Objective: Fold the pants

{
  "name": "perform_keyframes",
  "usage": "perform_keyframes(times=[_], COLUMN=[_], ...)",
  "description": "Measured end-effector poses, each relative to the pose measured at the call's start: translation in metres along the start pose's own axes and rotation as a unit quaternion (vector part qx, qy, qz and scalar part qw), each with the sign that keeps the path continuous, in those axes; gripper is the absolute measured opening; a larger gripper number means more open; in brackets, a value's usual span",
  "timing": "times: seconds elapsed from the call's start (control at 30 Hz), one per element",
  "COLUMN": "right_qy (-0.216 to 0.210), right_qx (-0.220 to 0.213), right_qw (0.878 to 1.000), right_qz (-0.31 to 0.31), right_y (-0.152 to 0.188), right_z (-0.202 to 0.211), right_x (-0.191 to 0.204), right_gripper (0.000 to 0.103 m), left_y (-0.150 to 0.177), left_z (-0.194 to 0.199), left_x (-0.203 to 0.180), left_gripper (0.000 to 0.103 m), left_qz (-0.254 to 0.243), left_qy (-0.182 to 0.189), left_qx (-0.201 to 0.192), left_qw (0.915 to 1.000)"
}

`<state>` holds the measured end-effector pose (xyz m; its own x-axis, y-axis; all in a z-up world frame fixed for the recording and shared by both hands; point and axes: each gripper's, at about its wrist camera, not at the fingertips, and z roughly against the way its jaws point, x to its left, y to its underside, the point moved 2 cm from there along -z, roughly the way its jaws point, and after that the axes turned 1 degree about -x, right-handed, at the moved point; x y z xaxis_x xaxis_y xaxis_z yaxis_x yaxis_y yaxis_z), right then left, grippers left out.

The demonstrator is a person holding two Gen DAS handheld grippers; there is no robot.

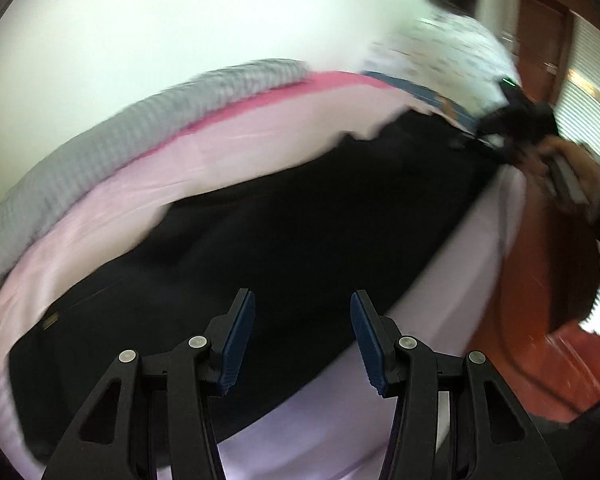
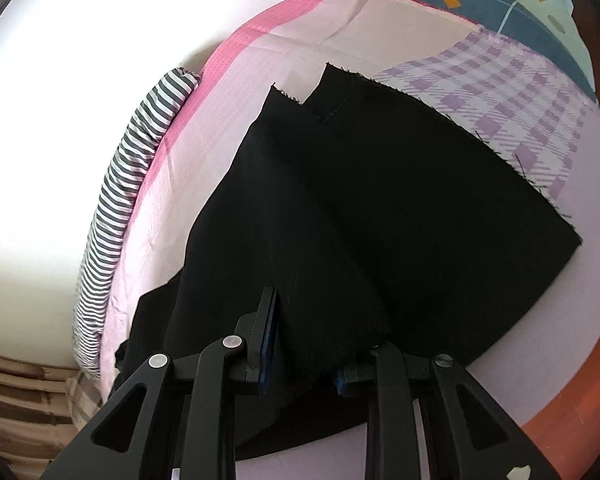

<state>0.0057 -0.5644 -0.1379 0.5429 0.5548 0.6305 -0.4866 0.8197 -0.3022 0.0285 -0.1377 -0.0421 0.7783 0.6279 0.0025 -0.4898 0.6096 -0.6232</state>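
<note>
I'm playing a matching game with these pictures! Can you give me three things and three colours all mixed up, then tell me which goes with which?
Things:
1. pants
2. rolled cloth by the wall
3. sheet under the pants

Colours:
A. purple and white checks
B. black
C. dark and white stripes

Pairs: 1-B, 2-C, 3-A

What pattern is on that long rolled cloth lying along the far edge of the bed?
The rolled cloth has dark grey and white stripes, clearest in the right wrist view.
</note>
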Motion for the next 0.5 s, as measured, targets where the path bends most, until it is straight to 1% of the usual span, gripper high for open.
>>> perform_keyframes(times=[0.1, 0.13, 0.17, 0.2, 0.3, 0.4, 0.5], right_qy=[-0.025, -0.034, -0.038, -0.039, -0.06, -0.075, -0.096], right_qx=[0.004, 0.006, 0.004, 0.003, 0.0, -0.001, -0.003], right_qw=[1.0, 0.999, 0.999, 0.999, 0.998, 0.997, 0.995], right_qz=[-0.005, -0.003, 0.002, 0.009, 0.015, 0.016, 0.011], right_y=[-0.005, -0.007, -0.008, -0.009, -0.013, -0.016, -0.018], right_z=[-0.001, 0.0, 0.002, 0.004, 0.012, 0.016, 0.02], right_x=[0.001, 0.003, 0.006, 0.009, 0.017, 0.02, 0.021], right_gripper=[0.022, 0.02, 0.014, 0.012, 0.01, 0.01, 0.01], left_y=[-0.013, -0.018, -0.021, -0.024, -0.031, -0.036, -0.042], left_z=[-0.022, -0.028, -0.035, -0.04, -0.059, -0.077, -0.088], left_x=[-0.032, -0.043, -0.053, -0.06, -0.079, -0.089, -0.098], left_gripper=[0.051, 0.051, 0.051, 0.051, 0.051, 0.051, 0.051], left_qz=[-0.026, -0.032, -0.04, -0.046, -0.065, -0.069, -0.071], left_qy=[0.03, 0.037, 0.043, 0.046, 0.047, 0.05, 0.046], left_qx=[0.001, 0.0, 0.0, 0.0, 0.007, 0.02, 0.021], left_qw=[0.9992, 0.9988, 0.9983, 0.9979, 0.9968, 0.9962, 0.9962])
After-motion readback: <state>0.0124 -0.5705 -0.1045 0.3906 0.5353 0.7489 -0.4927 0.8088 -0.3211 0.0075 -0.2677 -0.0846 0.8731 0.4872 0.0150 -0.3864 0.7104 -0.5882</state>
